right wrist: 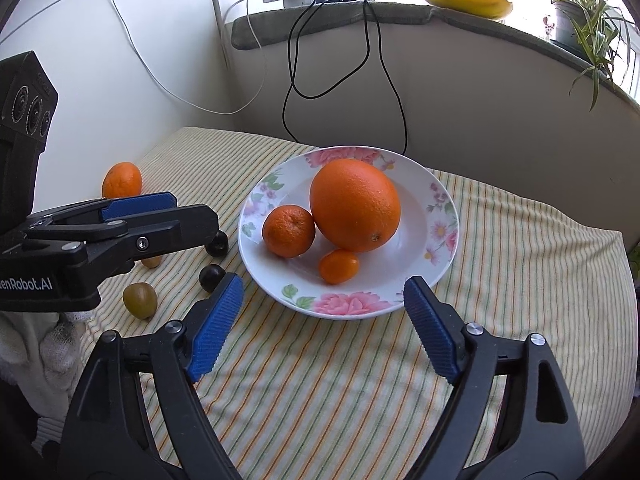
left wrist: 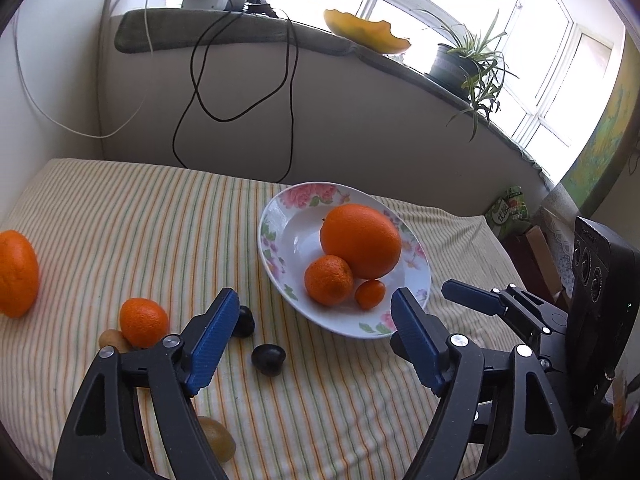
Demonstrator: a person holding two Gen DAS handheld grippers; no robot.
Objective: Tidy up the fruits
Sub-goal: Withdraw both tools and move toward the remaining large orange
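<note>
Both the left gripper [left wrist: 312, 344] and right gripper [right wrist: 322, 332] hang spread and empty (presumably between picks) beside the floral plate [right wrist: 440, 208], likely collecting fruit.

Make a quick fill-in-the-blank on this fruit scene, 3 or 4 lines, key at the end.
1. The plate holds ___ orange-coloured fruits.
2. The biggest fruit on the plate is the ___, touching the mandarin.
3. Both the left tool and the right tool are ___ and hold nothing.
4. The two dark fruits lie on the striped ___, off the plate.

Missing words: three; orange; open; cloth
</note>
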